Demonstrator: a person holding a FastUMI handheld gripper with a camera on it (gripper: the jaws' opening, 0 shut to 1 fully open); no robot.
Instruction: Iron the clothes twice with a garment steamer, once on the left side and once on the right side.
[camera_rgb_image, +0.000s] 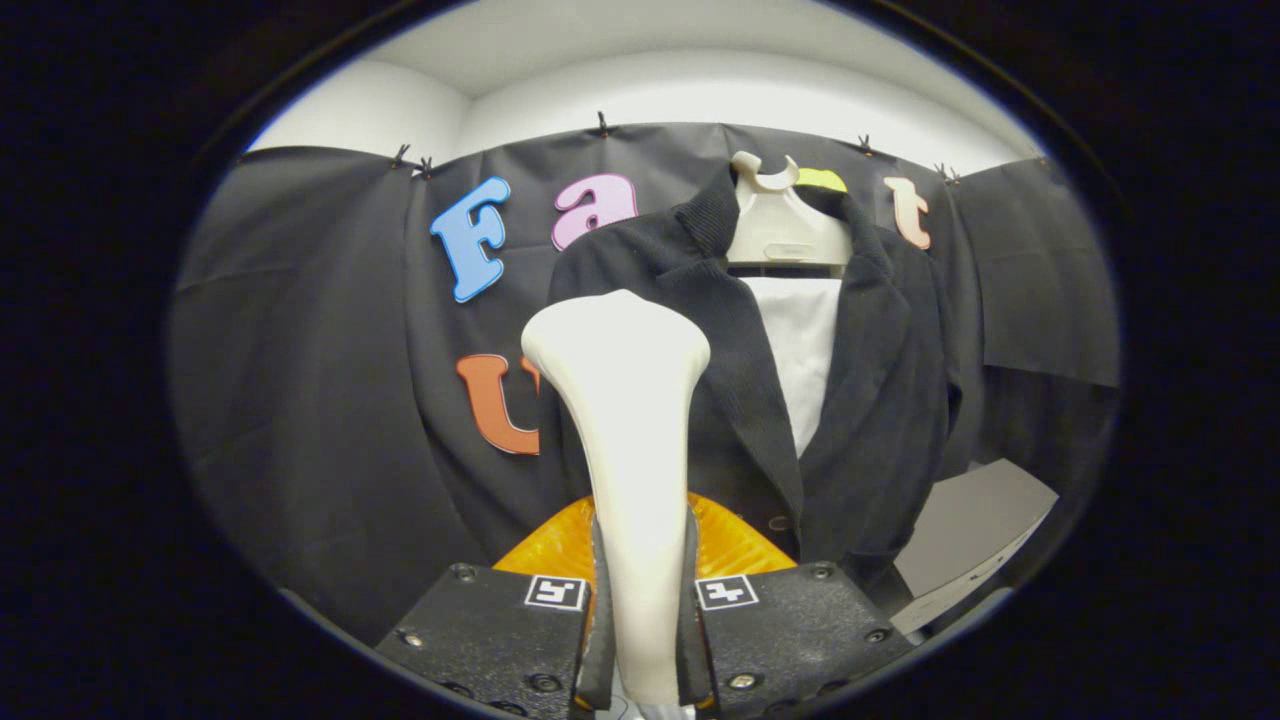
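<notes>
Gripper (640, 620) jaws clamped on steamer (625, 420) handle, head raised before the dark jacket's (880, 400) left panel. Jacket hung on hanger (780, 225). Judged: neither of 2 passes visibly finished.

Gripper (640, 640) clamped on the upright white garment steamer (625, 430), both fingers pressing its handle. Just beyond the steamer head, a dark jacket (880, 400) on a pale hanger (780, 225), white lining between lapels.

Recording booth: black cloth wall (300, 400), hung jacket (880, 400).
</notes>
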